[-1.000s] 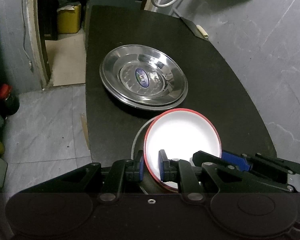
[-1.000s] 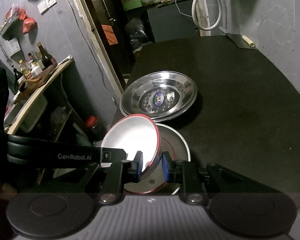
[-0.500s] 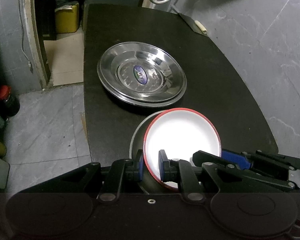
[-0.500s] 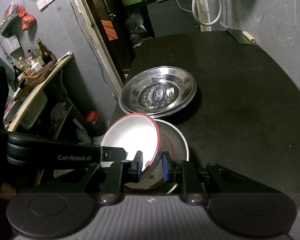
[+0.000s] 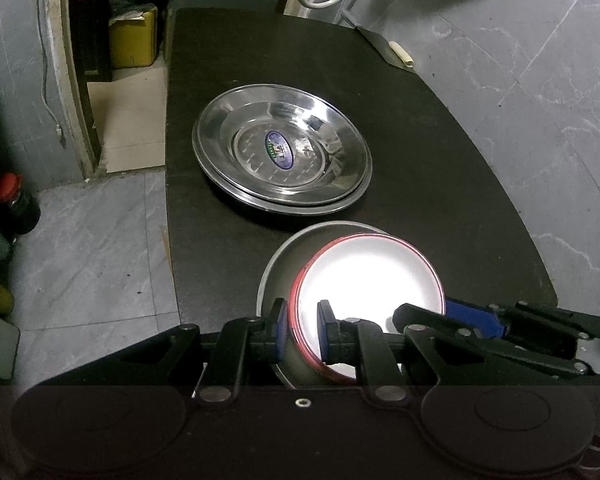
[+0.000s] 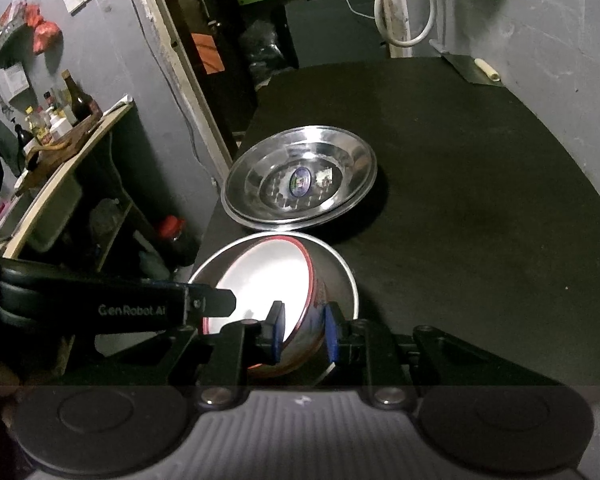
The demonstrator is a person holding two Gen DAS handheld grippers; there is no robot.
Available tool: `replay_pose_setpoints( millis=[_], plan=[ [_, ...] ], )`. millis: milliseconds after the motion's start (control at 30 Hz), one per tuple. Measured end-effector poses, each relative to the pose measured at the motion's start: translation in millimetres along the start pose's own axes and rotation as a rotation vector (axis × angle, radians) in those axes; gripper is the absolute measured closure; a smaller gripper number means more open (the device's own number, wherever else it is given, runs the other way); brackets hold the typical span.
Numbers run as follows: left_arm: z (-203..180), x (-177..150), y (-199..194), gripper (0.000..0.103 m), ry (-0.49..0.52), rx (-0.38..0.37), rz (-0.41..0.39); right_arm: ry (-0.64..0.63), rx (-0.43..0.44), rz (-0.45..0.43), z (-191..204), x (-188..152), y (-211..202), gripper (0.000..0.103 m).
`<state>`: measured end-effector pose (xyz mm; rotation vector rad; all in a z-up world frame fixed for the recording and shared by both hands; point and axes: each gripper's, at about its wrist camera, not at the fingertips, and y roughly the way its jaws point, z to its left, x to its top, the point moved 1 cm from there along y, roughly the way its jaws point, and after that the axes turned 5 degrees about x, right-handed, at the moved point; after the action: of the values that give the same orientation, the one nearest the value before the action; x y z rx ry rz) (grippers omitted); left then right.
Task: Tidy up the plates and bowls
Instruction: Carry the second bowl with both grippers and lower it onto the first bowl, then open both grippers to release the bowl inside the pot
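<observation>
Dim room; fisheye bend, dark vignetted corners
Glare blows out white bowl (image 5: 370,280); steel plates (image 6: 300,176) reflect; sharp focus

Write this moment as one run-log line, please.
left gripper: shut on red-rimmed bowl | right gripper: shut on same bowl | under it: grey bowl

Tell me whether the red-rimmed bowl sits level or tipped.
Tipped. The red-rimmed bowl leans inside the grey bowl, its opening facing sideways, both grippers' fingers clamping its rim.
</observation>
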<state>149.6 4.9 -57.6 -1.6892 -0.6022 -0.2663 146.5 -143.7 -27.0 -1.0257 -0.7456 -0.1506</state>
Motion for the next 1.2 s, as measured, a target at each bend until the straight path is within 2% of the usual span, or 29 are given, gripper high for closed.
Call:
replay_pose_setpoints(
  millis=[267,433,533,633,667,733,800,833,900,967,1100,1200],
  plan=[
    [2.6,-0.3,-4.9,0.084,-0.02,-0.011,-0.011,-0.024,-0.001,0.007,2.8,2.1,-1.2,0.073],
    [4.2,0.0,-12.3,0.076,-0.032,-0.018,-0.037,-0.043,-0.01,-0.004,5.5,4.2,-6.3,0.066],
    [5.7,0.7,-19.2,0.069,-0.04,-0.024,-0.058,-0.056,-0.022,-0.019,7.4,5.9,-12.4,0.056],
    [7.6,1.2,-26.8,0.057,-0.05,-0.027,-0.082,-0.068,-0.039,-0.037,8.5,8.4,-19.1,0.044],
    [8.3,1.1,-29.4,0.049,-0.054,-0.025,-0.091,-0.072,-0.046,-0.044,8.7,9.5,-21.4,0.042],
    [10.9,1.4,-35.0,0.037,-0.061,-0.024,-0.112,-0.079,-0.063,-0.06,10.1,11.3,-26.6,0.029],
    [13.6,1.3,-40.7,0.02,-0.071,-0.02,-0.137,-0.084,-0.08,-0.081,10.5,13.4,-32.0,0.02],
    [15.4,1.0,-42.7,0.016,-0.077,-0.017,-0.147,-0.084,-0.089,-0.09,10.5,14.2,-34.4,0.012],
    [19.8,0.8,-46.8,0.004,-0.093,-0.012,-0.164,-0.082,-0.103,-0.104,9.6,15.1,-37.8,0.005],
    [26.0,0.3,-49.0,0.002,-0.122,-0.017,-0.171,-0.081,-0.119,-0.111,8.5,16.0,-40.3,0.001],
    [39.9,-1.2,-46.2,0.001,-0.196,-0.009,-0.143,-0.096,-0.161,-0.114,5.2,15.3,-44.3,0.0],
    [47.5,-2.8,-43.1,0.001,-0.21,0.014,-0.128,-0.125,-0.202,-0.126,3.9,14.5,-47.4,0.0]
  ],
)
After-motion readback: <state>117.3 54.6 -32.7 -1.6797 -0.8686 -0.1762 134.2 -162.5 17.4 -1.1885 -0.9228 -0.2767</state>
